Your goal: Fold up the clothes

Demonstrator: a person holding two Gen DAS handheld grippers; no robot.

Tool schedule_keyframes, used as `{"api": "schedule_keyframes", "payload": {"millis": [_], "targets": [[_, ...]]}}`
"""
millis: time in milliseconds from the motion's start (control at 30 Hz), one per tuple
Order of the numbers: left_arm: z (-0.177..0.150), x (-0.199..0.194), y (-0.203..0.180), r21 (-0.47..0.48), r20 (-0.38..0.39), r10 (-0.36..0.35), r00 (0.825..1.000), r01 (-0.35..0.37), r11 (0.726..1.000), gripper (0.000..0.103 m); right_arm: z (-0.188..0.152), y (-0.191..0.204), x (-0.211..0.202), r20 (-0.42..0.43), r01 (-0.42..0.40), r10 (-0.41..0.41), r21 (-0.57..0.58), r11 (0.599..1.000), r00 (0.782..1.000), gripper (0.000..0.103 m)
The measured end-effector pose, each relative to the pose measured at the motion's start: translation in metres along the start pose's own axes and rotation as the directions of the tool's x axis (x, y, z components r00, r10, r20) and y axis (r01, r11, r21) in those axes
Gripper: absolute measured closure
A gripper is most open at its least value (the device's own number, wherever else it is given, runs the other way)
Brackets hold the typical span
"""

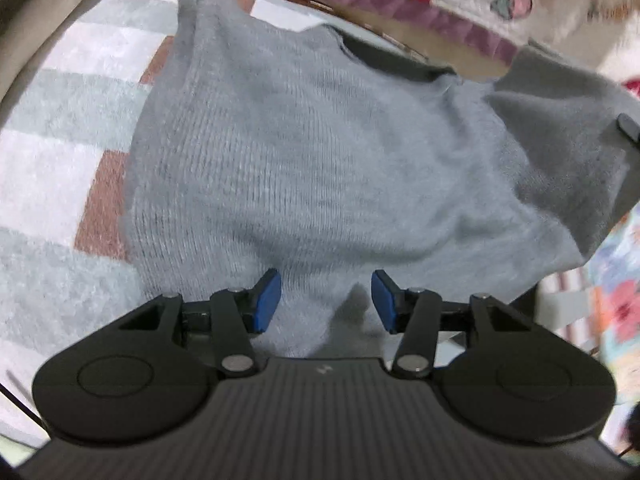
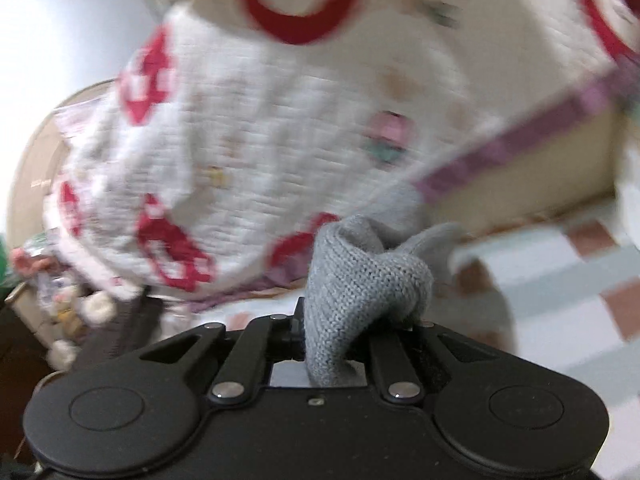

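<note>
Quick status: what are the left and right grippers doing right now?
Left gripper: open, blue pads apart over the grey sweater, gripping nothing.
Right gripper: shut on a bunched fold of the grey sweater.

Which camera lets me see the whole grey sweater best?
The left wrist view: the grey sweater is spread across the checked blanket, neckline showing. The right wrist view shows only a bunched bit pinched in the right gripper.

The grey ribbed-knit wool sweater (image 1: 320, 152) looks soft and fuzzy. The checked bed cover (image 1: 60, 168) is napped cloth. The black left gripper (image 1: 325, 300) is matt plastic with blue rubbery pads (image 1: 266, 300) and shiny metal pins.
</note>
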State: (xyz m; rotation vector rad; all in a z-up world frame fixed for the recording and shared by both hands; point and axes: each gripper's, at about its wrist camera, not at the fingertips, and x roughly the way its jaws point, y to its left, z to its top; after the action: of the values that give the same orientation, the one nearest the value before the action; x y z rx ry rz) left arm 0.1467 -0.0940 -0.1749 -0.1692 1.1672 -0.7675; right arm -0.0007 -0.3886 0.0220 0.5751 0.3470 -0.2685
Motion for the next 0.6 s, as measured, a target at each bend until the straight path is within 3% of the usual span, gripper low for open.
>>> {"api": "schedule_keyframes", "payload": {"millis": [67, 133, 233, 367, 467, 600], "targets": [[0.007, -0.016, 0.014, -0.024, 0.056, -0.062, 0.997, 0.063, 0.998, 0.054, 0.008, 0.042, 0.013, -0.016, -0.074, 0.073, -0.050, 0.996, 0.997, 0.091], [0.013, -0.033, 0.028, -0.031, 0.122, -0.111, 0.986, 0.115, 0.993, 0.053, 0.003, 0.088, 0.034, -0.086, -0.157, 0.148, -0.119, 0.980, 0.985, 0.091], [0.021, -0.054, 0.056, -0.101, 0.185, -0.138, 0.973, 0.159, 0.982, 0.053, -0.023, 0.147, 0.078, -0.234, -0.271, 0.228, -0.171, 0.947, 0.945, 0.091], [0.023, -0.061, 0.093, -0.237, 0.199, -0.145, 0.969, 0.191, 0.953, 0.053, -0.086, 0.173, 0.142, -0.441, -0.288, 0.186, -0.177, 0.941, 0.878, 0.091], [0.022, -0.056, 0.098, -0.260, 0.175, -0.114, 0.978, 0.158, 0.953, 0.053, -0.121, 0.177, 0.154, -0.480, -0.258, 0.110, -0.255, 0.932, 0.871, 0.091], [0.021, -0.061, 0.099, -0.273, 0.182, -0.161, 0.970, 0.207, 0.939, 0.052, -0.133, 0.177, 0.148, -0.475, -0.247, 0.070, -0.321, 0.915, 0.877, 0.091]]}}
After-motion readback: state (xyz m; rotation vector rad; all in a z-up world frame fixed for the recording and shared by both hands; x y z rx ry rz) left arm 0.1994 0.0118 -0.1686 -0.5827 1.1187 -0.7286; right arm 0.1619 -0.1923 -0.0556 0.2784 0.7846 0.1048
